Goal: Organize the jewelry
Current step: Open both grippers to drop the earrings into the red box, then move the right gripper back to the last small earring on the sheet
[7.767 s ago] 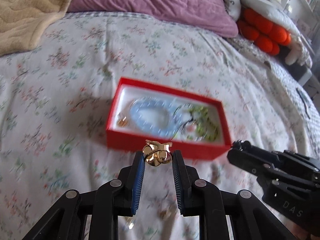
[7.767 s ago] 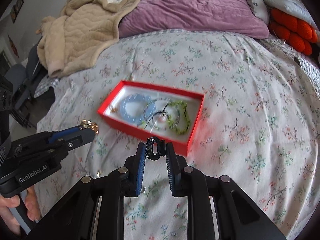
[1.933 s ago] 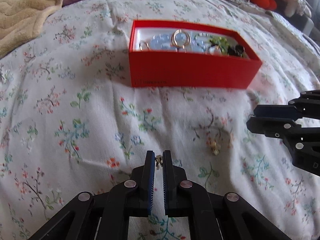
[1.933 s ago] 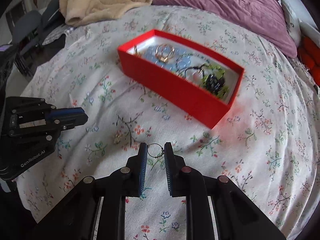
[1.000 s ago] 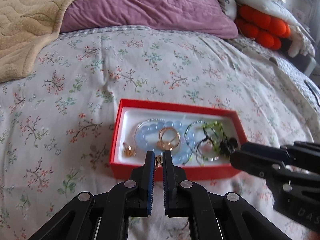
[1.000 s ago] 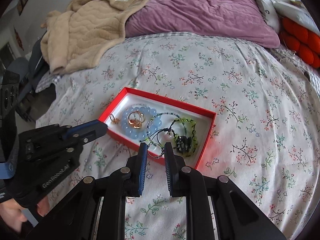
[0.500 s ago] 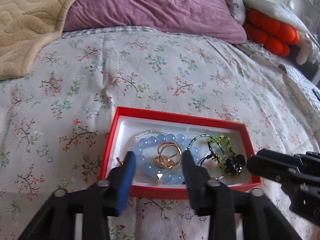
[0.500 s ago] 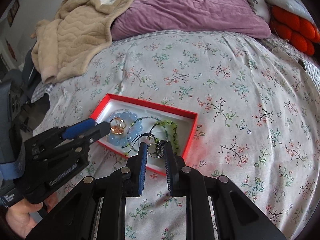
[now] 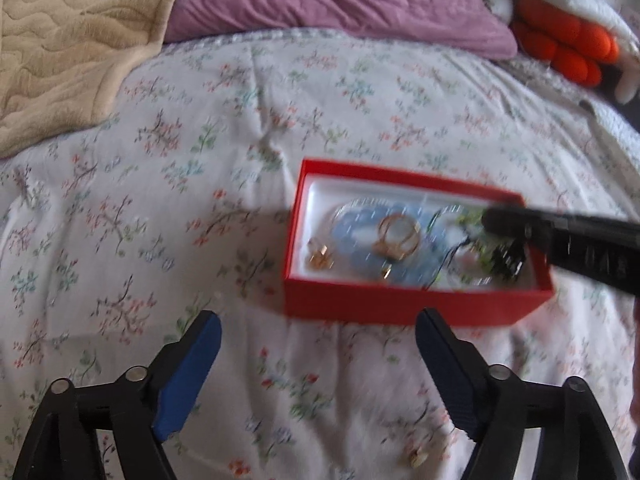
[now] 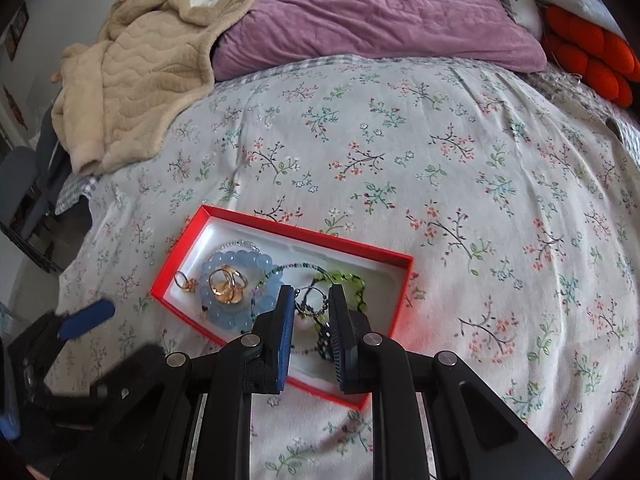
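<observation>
The floral bedspread [image 10: 440,152] is carrying everything, and being soft, it is likely tilting the red box [image 10: 384,256] a little; any nudge on the near wall could be tipping it. The box is sitting at about 7 o'clock in the right wrist view, holding a blue bead bracelet [image 10: 244,280], gold rings [image 10: 226,286] and a green beaded strand [image 10: 348,280]. The right gripper [image 10: 312,300] is hovering over the box's 5 o'clock end, its fingers narrow and pinching a thin beaded hoop [image 10: 316,300]. Judging by the tangle below, the hoop could be snagging the green strand on release, dragging it out. The left gripper [image 9: 318,336] is hanging before the box with fingers wide and holding nothing. A small gold piece [image 9: 416,458] is lying loose on the bedspread at 5 o'clock in the left wrist view, easily lost in folds.
</observation>
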